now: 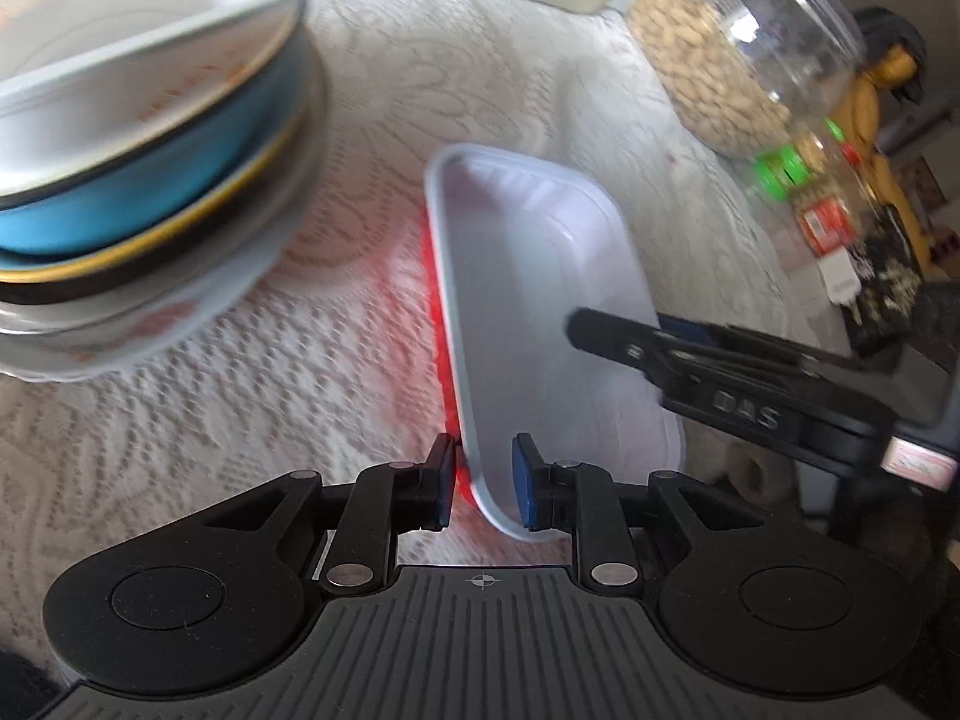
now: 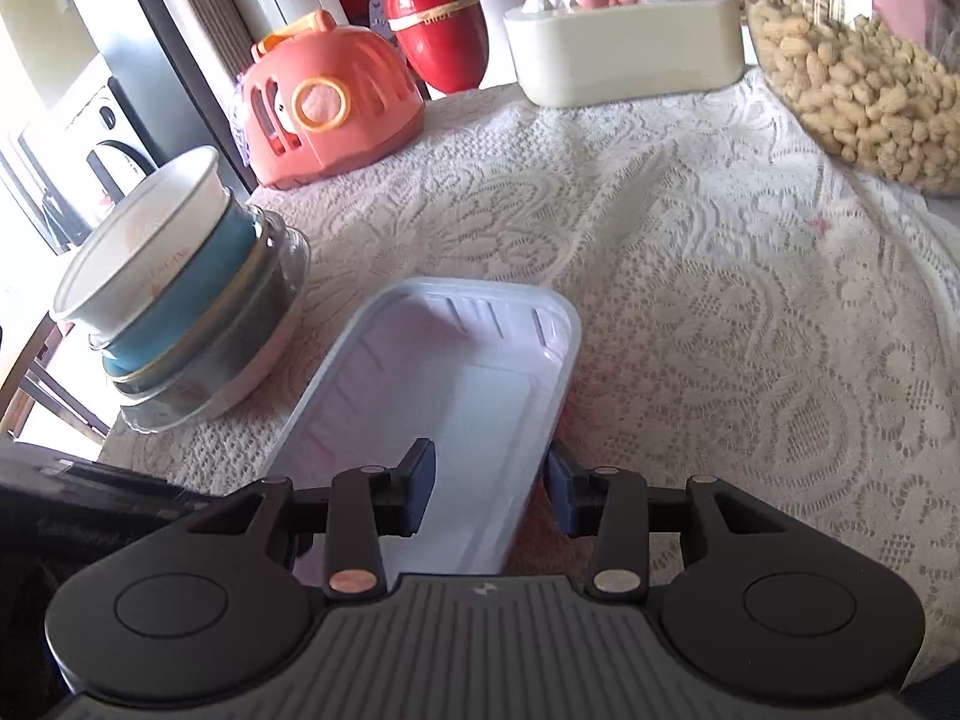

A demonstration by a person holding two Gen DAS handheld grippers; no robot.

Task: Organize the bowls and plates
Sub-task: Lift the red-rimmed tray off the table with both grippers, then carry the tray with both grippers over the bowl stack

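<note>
Straddling the near rim of the white plastic tray [image 1: 540, 300], the left claw [image 1: 483, 483] has one pad outside the wall and one inside, but there's visible daylight between pads and plastic, so I'd call it released, not biting yet. Same deal with the right claw [image 2: 489, 492]: fingers parted, one inside the tray [image 2: 444, 372] and one outside its right-hand wall, no squeeze that I can see. In the left view the right claw [image 1: 606, 336] pokes in over the tray from the side.

The tray sits flat on the lace-covered bench [image 2: 690, 276], open side up, with something red peeking out under its left edge, can't tell what. Its long axis runs away from the left claw toward the peanut jar [image 1: 720, 60], short ends near and far.

Progress-wise: the stack of bowls [image 1: 150, 150] is already nested on a plate just left of the tray, white bowl on top, blue one below. Looks like the tray is the last loose piece, so I'd guess mostly done.
</note>
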